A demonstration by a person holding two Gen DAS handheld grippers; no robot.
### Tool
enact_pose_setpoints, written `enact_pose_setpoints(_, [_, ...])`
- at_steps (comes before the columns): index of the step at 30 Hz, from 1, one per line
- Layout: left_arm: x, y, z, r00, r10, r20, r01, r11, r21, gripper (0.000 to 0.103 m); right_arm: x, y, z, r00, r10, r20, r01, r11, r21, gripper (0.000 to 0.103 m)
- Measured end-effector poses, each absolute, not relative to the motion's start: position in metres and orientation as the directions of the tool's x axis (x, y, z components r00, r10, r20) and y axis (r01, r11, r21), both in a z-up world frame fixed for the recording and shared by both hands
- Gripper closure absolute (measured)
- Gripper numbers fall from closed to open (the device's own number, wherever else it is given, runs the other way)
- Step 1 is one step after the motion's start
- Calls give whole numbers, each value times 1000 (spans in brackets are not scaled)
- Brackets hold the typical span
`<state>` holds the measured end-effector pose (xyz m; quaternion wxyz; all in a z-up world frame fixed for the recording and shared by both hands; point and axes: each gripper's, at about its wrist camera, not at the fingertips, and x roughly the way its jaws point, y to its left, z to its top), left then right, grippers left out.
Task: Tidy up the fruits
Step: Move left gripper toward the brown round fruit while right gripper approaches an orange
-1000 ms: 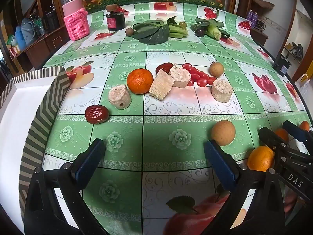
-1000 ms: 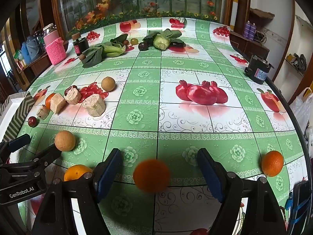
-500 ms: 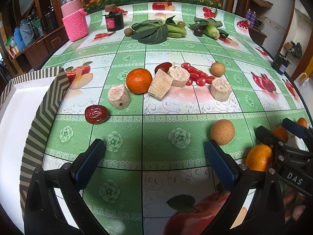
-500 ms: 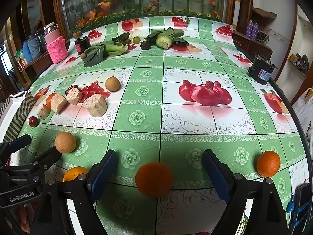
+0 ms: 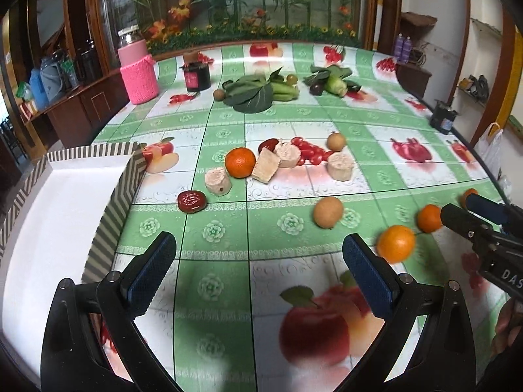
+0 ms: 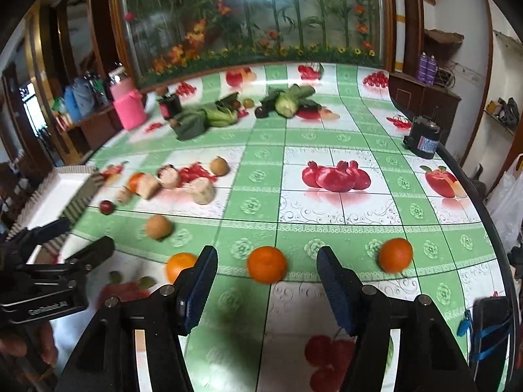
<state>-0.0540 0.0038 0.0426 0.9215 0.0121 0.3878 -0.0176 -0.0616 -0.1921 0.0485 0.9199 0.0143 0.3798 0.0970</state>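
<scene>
An orange [image 6: 267, 264] lies on the fruit-print tablecloth between the blue pads of my right gripper [image 6: 266, 285]. Its jaws are closing, with a gap still on each side of the fruit. Another orange [image 6: 395, 255] sits to the right and a third [image 6: 178, 266] is partly hidden behind the left finger. My left gripper [image 5: 258, 271] is open over bare cloth with nothing between its pads. Ahead of it lie a brown round fruit [image 5: 328, 211], a red date [image 5: 192, 201], and an orange [image 5: 240, 162]. A white box with a striped rim [image 5: 127, 183] stands at the left.
Pale cut stalk pieces [image 5: 340, 166] and cherry tomatoes [image 5: 310, 152] lie mid-table. Leafy greens [image 5: 255, 93], corn [image 5: 335, 85], a dark jar [image 5: 197, 76] and a pink-covered bottle [image 5: 139, 75] stand at the back. A black device [image 6: 423, 138] and a phone [image 6: 490, 326] sit near the right edge.
Both grippers have risen and pulled back, so more of the table shows. The right jaws have narrowed around the orange. The left jaws stay wide.
</scene>
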Motion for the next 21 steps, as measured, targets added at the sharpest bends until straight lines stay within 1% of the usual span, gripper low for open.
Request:
enact_pose_setpoints(4, [-64,2,47,703,-45,-710,51,999,-13,0,-79,-198,55,698,251,-671,-197,968,156,40])
enact_pose_setpoints(8, [-75,0,46,700,-59,-712,69,997,-14,0,-91,-197,54,694,241,-678,-202,970,137,40])
enact_pose_setpoints(16, [-87,0,48,705,-56,-707,71,997,-9,0,-100,-206,50,675,294,-676,-198,956,218,40])
enact_pose_setpoints(21, [-91,3,46,700,-67,-711,73,997,-22,0,-101,-206,47,669,288,-685,-195,958,212,40])
